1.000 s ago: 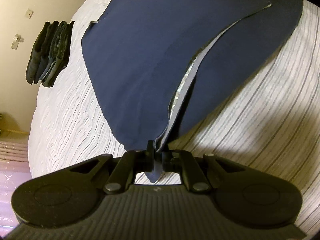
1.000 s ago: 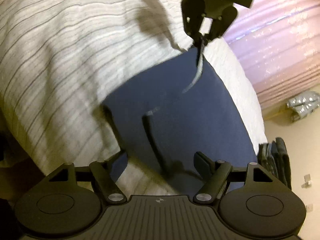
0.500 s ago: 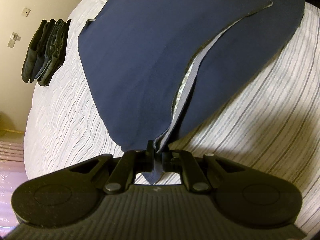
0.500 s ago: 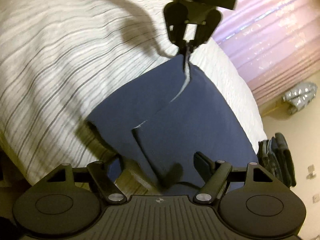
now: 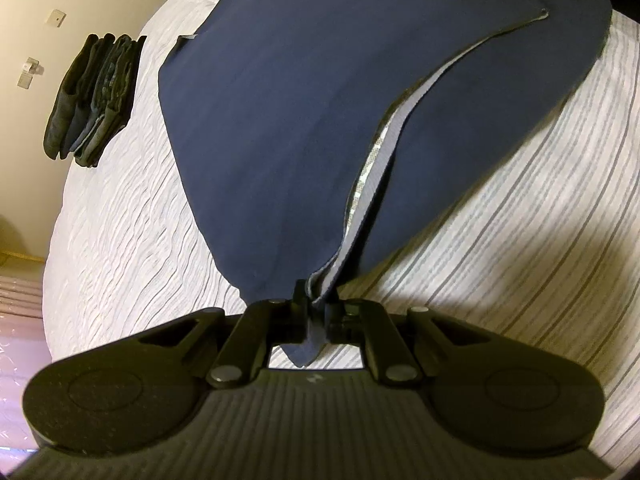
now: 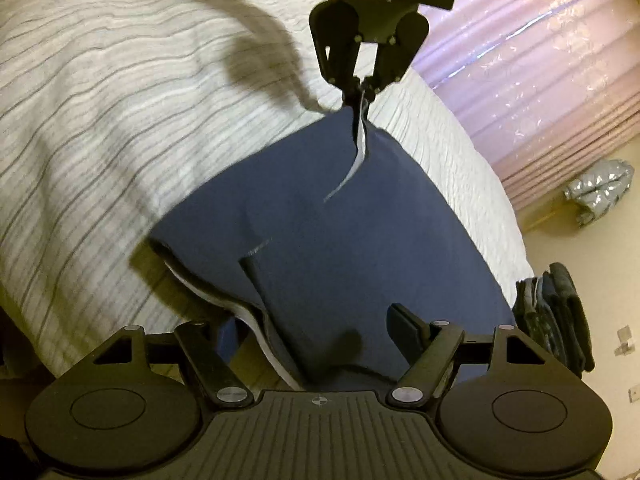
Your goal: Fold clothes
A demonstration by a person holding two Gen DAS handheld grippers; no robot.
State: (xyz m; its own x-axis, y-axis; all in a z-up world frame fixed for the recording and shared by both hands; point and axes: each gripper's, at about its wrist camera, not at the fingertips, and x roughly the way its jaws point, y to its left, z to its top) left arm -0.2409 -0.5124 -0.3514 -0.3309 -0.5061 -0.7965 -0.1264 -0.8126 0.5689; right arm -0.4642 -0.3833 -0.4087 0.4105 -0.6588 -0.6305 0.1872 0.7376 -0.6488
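Left gripper (image 5: 316, 312) pinches navy garment (image 5: 280, 100) (corner hidden).

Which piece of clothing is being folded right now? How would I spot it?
Look at the striped white bed. The navy garment lies spread across its middle, one corner pinched in the left tongs. Unlike the dark folded stack at the bed's edge, it is large, flat and shows a pale inner band.

A home bedroom: wide bed (image 5: 540, 208) under a striped white cover, pink pleated curtains (image 6: 532, 60) beyond its far edge, stacked folded clothes (image 5: 94, 98) on its corner, wall switches (image 5: 30, 72) beside.
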